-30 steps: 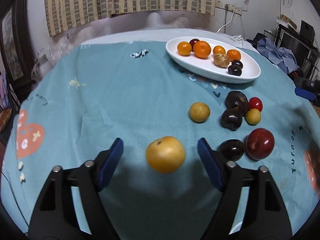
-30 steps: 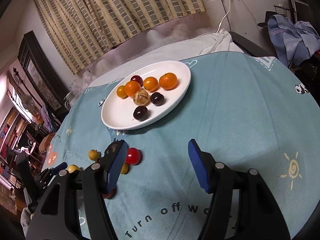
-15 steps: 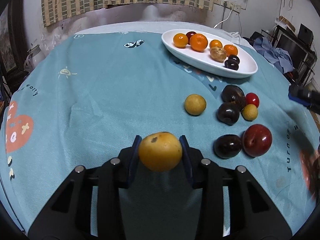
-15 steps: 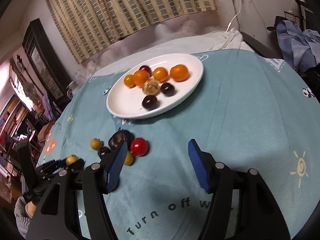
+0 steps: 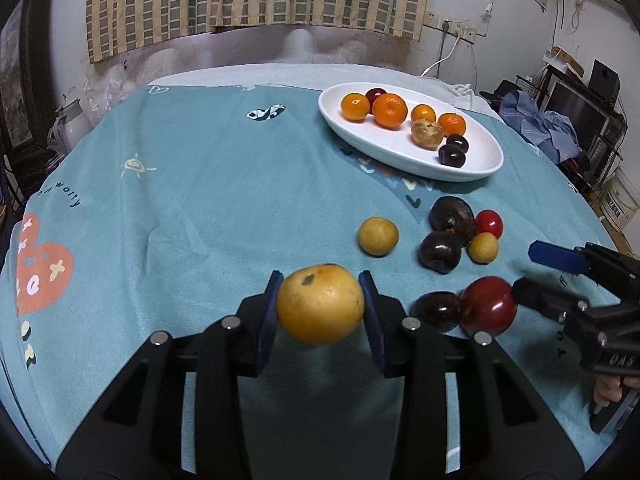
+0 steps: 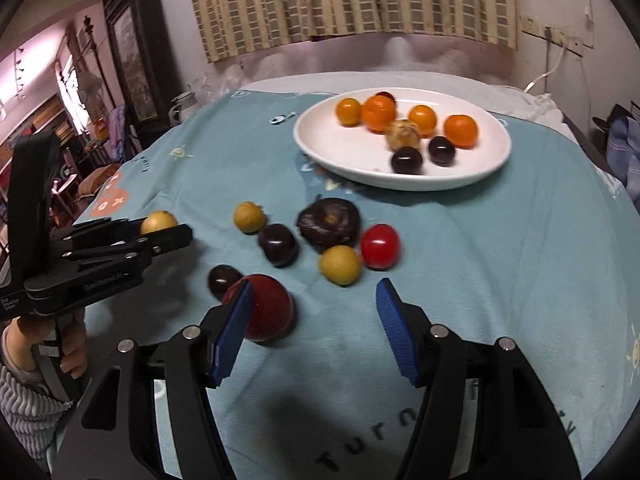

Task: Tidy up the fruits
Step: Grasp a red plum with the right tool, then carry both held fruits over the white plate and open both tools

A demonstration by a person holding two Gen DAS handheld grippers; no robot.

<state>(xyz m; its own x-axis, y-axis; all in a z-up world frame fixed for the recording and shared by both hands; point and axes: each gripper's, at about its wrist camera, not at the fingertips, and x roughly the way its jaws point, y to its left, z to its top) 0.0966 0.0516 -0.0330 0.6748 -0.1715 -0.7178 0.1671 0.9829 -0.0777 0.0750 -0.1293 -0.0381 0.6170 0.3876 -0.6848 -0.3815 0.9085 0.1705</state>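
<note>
left gripper (image 5: 320, 310) clamping yellow fruit (image 5: 320, 304); right gripper (image 6: 314, 328) spread wide, red plum (image 6: 266, 308) beside it

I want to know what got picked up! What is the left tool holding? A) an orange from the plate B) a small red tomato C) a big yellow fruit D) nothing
C: the left tool is closed on the big yellow fruit, squeezed between its two blue pads and lifted off the cloth.
</note>
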